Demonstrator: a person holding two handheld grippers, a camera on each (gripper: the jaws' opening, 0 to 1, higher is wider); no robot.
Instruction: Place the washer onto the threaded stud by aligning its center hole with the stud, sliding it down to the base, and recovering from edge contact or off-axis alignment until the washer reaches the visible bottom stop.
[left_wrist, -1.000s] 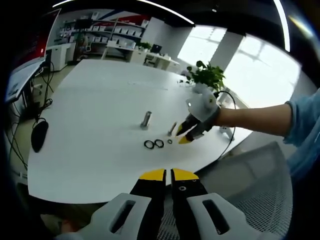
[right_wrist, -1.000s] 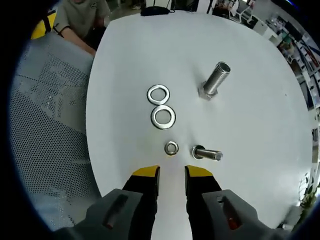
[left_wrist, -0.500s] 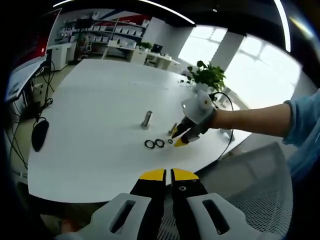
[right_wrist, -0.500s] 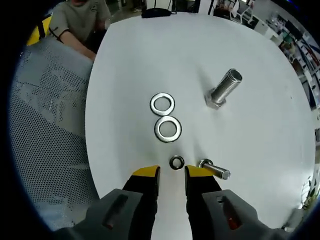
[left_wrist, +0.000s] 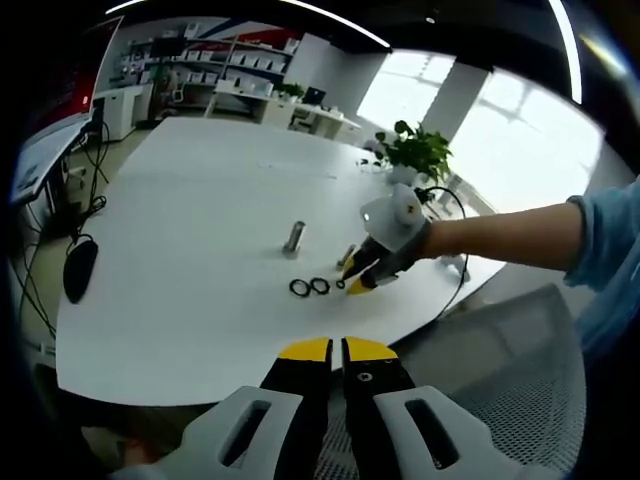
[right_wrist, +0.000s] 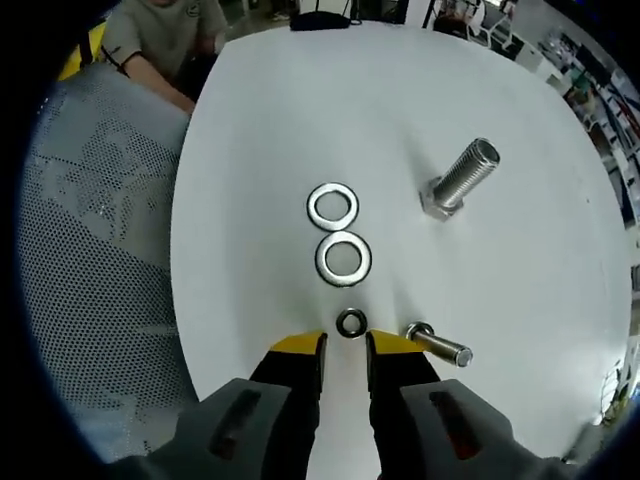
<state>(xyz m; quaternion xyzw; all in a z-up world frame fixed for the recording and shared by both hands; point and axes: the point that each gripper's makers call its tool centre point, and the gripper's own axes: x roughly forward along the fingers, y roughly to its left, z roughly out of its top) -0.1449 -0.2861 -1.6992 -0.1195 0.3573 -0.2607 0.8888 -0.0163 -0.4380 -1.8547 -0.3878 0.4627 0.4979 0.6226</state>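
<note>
Hovering low over the desk (right_wrist: 520, 120), the right gripper (right_wrist: 343, 350) has fingers slightly parted and empty, small washer (right_wrist: 351, 323) just beyond their tips; left gripper (left_wrist: 334, 349) fingers nearly closed, empty.

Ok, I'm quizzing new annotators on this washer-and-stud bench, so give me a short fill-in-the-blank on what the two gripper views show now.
1. The number of large flat steel washers lying side by side on the white table is ____.
2. The small dark washer lies just ahead of the ____ gripper.
3. The big upright threaded steel bolt rests on its ____.
4. The left gripper holds ____.

Missing: two; right; head; nothing
</note>
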